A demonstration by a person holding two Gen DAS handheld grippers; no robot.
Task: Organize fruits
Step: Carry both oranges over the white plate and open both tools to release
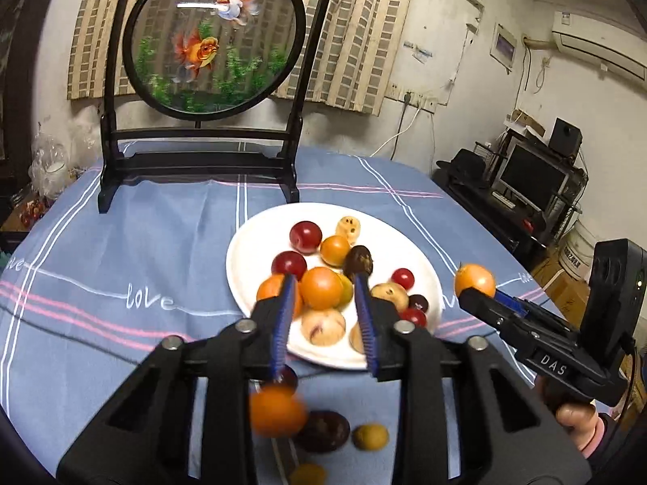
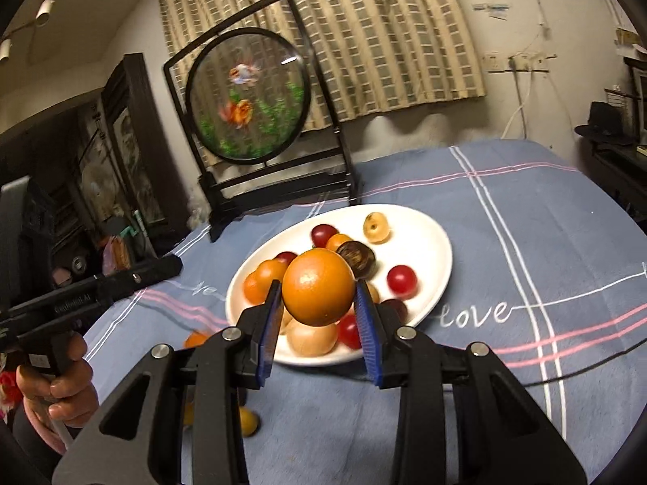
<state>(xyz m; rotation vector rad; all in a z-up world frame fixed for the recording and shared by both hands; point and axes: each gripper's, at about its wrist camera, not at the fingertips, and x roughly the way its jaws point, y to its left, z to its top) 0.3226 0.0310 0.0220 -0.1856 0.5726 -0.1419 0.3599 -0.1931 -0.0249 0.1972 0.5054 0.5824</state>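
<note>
A white plate (image 1: 250,242) on the blue tablecloth holds several small fruits: orange, red, dark purple and pale yellow. My left gripper (image 1: 323,279) is open and empty just above the plate's near side. Below it, a blurred orange fruit (image 1: 277,411), a dark plum (image 1: 323,430) and a yellow fruit (image 1: 370,436) lie on the cloth. My right gripper (image 2: 317,289) is shut on an orange fruit (image 2: 317,287) and holds it above the plate (image 2: 424,242). It also shows in the left wrist view (image 1: 475,283), right of the plate.
A black-framed round goldfish screen (image 1: 214,36) stands at the table's back. Glassware (image 1: 48,165) sits at the far left edge. Shelves with a monitor (image 1: 533,182) stand to the right of the table.
</note>
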